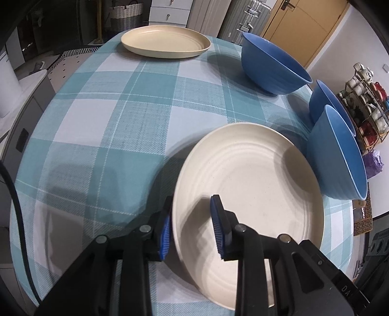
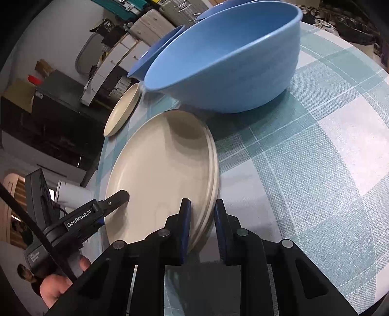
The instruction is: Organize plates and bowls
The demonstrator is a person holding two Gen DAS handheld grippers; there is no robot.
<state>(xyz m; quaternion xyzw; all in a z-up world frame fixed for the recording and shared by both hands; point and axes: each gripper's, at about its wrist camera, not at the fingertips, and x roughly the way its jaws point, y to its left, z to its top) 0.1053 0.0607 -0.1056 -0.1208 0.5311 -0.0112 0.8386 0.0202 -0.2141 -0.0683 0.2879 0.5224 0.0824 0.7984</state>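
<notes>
A cream plate [image 1: 250,175] lies near the table's front, and the right wrist view shows a second rim under this plate [image 2: 160,170]. My left gripper [image 1: 192,200] straddles its left rim, one pad outside against the edge, the other inside with a gap. My right gripper [image 2: 202,201] is shut on the opposite rim, both pads against the stacked edges. The left gripper's finger [image 2: 120,196] shows across the plate. Another cream plate [image 1: 165,41] sits at the far edge. Three blue bowls [image 1: 274,65] [image 1: 325,104] [image 1: 340,155] line the right side; the nearest bowl [image 2: 231,60] is just beyond the plate.
A teal and white checked cloth [image 1: 116,116] covers the table. A rack of cups [image 1: 364,107] stands off the right edge. Cabinets and a woven basket [image 1: 125,17] lie beyond the far edge. A person's hand [image 2: 56,284] holds the left gripper.
</notes>
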